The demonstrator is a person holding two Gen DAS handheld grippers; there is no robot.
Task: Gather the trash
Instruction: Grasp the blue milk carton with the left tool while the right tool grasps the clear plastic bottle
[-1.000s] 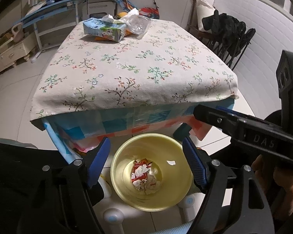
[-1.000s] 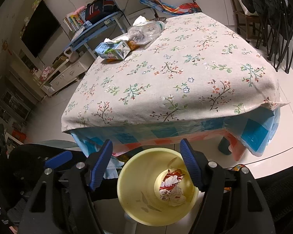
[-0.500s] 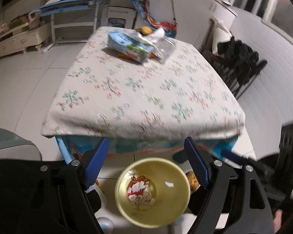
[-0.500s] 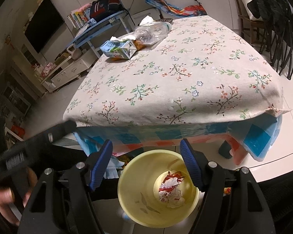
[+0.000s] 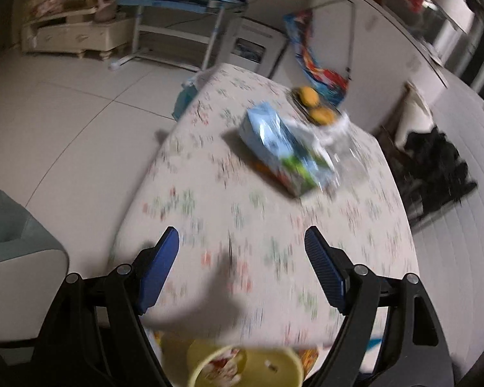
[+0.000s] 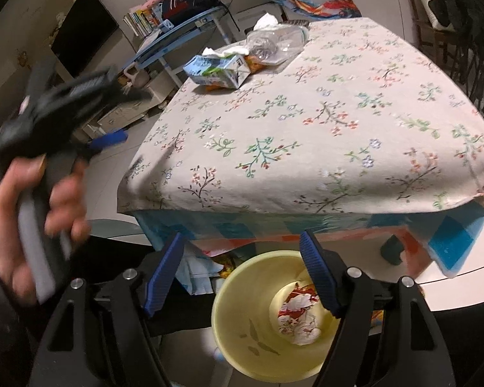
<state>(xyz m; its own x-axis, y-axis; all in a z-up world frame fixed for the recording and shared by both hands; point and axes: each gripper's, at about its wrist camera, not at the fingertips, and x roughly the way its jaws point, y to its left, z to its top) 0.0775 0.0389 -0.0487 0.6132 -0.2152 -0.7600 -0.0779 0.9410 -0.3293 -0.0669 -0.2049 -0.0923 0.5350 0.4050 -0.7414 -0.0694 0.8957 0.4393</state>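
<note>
1. The left claw [image 5: 242, 251] stands wide open with nothing between its blue pads. It hangs over the near edge of the table [image 5: 229, 213], whose cloth has a flower print; this view is blurred.
2. In the right wrist view the person's left hand [image 6: 35, 213] grips the handle of that claw, out beyond the table's left edge.
3. The trash still on the table sits near its far edge: a blue carton [image 6: 219, 71] lying on its side, white tissue [image 6: 224, 52] just behind it, and a crushed clear plastic bottle [image 6: 274, 43] to its right. Something orange peeks out from under the carton.
4. The right claw [image 6: 242, 269] is also wide open and holds nothing. It is below the near edge of the table, over the yellow bin [image 6: 242, 332].
5. The bin stands on the floor against the table's near side. A crumpled red and white wrapper [image 6: 298, 317] lies at its bottom.
</note>
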